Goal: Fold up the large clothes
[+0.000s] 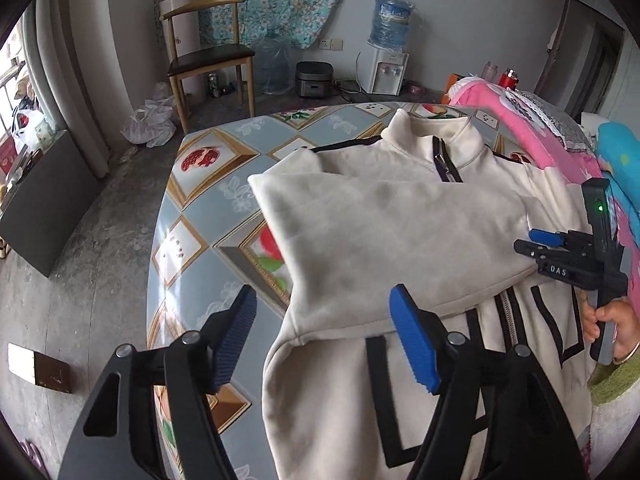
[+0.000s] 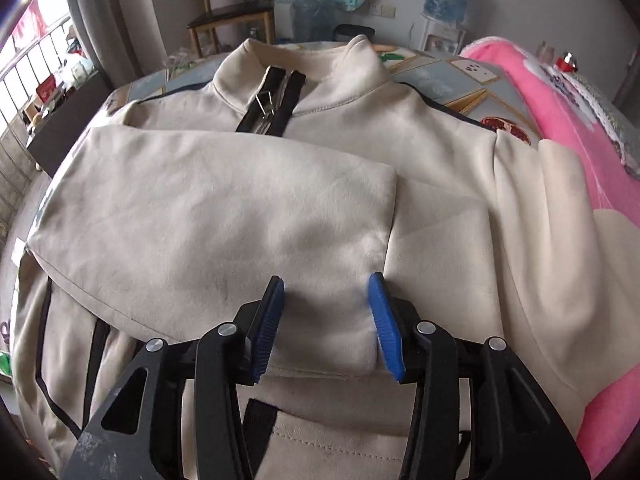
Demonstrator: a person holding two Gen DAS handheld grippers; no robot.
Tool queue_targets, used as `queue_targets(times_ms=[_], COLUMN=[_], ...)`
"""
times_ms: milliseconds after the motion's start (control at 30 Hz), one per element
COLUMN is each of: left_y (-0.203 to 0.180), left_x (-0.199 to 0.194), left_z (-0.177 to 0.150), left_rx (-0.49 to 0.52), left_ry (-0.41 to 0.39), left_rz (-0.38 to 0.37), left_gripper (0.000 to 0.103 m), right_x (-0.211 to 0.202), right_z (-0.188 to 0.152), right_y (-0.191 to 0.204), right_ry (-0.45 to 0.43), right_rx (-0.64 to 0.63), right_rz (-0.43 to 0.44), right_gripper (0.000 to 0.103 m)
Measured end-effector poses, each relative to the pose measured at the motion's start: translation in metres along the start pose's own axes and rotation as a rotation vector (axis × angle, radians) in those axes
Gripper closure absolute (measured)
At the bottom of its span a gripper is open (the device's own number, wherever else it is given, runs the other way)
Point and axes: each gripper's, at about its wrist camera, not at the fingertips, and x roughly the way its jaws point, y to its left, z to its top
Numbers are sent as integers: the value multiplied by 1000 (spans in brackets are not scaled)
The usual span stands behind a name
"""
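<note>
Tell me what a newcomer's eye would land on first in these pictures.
First, the cream zip-up jacket spread across the patterned table, one sleeve folded over its chest. Next, the blue-padded left gripper and right gripper, both open, the right one straddling the sleeve's cuff. A bright pink blanket lies along the jacket's right side.

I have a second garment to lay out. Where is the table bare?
Bare tablecloth runs left of the cream jacket to the table's edge, and a narrower strip lies beyond the collar. The right is crowded: pink blanket against the jacket.
</note>
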Motion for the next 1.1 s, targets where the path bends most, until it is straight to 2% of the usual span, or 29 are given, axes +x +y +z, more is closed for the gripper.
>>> queue_targets(times_ms=[67,167,300,400,500,533,700,833,1000,1100], left_y=[-9,-22,-37,-41,-41,-41,-41,-44,-52,-55], left_x=[5,26,66,95,116,115,109,100,108,114], left_z=[11,26,33,30,21,18,20,25,21,16], left_rx=[18,23,38,34,20,24,18,10,24,30], left_ry=[-11,4,56,106,151,127,122,98,147,165], left_rz=[0,-13,36,76,114,123,128,114,113,113], left_gripper=[32,30,30,30,28,27,27,27,27,26], right_x=[-6,-18,-21,-3,19,21,4,-26,-57,-75], right_z=[4,18,36,40,32,29,28,31,24,13], right_y=[1,3,6,7,6,7,4,-8,-44,-84], right_ry=[10,-44,-97,-79,-21,-29,-30,-80,-99,-102], right_rx=[7,11,10,18,15,7,18,67,156,237], right_rz=[-1,18,13,-4,-38,-43,-21,2,60,32], right_gripper=[57,48,41,41,41,40,37,21,19,19])
